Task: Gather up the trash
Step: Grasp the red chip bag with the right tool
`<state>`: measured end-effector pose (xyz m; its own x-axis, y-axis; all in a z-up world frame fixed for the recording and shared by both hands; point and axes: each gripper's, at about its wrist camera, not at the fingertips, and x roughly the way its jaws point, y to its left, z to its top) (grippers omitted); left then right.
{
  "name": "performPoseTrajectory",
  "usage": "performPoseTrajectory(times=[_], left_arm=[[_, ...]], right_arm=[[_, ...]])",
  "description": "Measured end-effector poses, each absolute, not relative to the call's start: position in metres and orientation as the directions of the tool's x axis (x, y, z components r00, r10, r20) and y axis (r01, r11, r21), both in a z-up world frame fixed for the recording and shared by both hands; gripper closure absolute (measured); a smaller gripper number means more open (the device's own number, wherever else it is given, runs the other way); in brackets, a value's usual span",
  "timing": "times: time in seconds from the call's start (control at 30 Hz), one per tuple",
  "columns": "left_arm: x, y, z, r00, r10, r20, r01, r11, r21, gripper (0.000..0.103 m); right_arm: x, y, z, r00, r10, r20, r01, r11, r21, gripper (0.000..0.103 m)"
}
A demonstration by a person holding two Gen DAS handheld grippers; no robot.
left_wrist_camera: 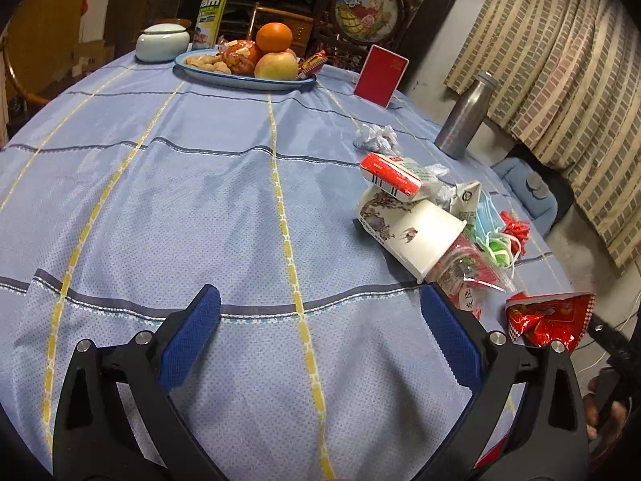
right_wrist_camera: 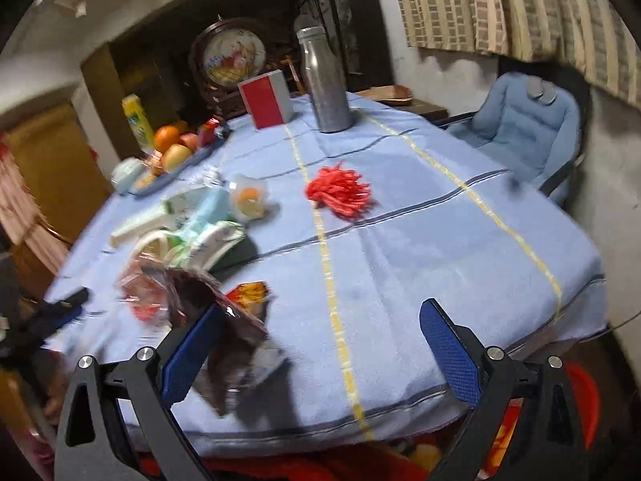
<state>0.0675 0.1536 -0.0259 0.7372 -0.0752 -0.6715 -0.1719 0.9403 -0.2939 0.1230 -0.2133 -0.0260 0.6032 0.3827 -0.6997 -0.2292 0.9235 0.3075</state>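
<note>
The left tongs (left_wrist_camera: 320, 344) hang released over a bare stretch of the blue-clothed worktop (left_wrist_camera: 180, 208), jaws spread wide with nothing between them. The right tongs (right_wrist_camera: 320, 354) are likewise spread open near the worktop's edge, and a dark crumpled wrapper (right_wrist_camera: 236, 344) lies against the left blue pad, though the blur leaves me unable to say whether the pad touches it or merely sits in front of it. Just beyond the left tongs, to their right, a red foil snack bag (left_wrist_camera: 549, 318) sits at the cloth's edge, and behind it the main heap of rubbish: a tipped paper cup (left_wrist_camera: 412, 236), a red-and-white carton (left_wrist_camera: 394, 174) leaning on it, a blue face mask (left_wrist_camera: 486, 216) and clear plastic wrapping. A crumpled tissue (left_wrist_camera: 374, 138) lies apart, farther back, and a red tassel of strands (right_wrist_camera: 340, 192) sits alone mid-cloth. Something red, perhaps a bin (right_wrist_camera: 581, 405), shows below the worktop's edge on the right. To my eye this is the reach-for-a-piece stage, nothing yet gripped. The next move calls for the right tongs to settle squarely around that wrapper and close, keeping clear of the fruit plate (left_wrist_camera: 244, 78) and metal bottle (left_wrist_camera: 464, 116), which are not trash.
</note>
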Motion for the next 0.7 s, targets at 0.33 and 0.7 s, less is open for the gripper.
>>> performPoseTrajectory(times=[0.33,0.7], left_arm=[[0.068,0.147,-0.027,0.737,-0.059,-0.673,-0.156,0.955,-0.254,0.007],[0.068,0.148,-0.027,0.738,-0.067,-0.671,-0.152,0.953,-0.262,0.007]], right_arm=[[0.103,-0.188,-0.014,0.647,0.361,-0.672,-0.330,0.926,0.181,0.006],[0.094,-0.212,0.006,0.649,0.484,-0.587,-0.364,0.875,0.320,0.006]])
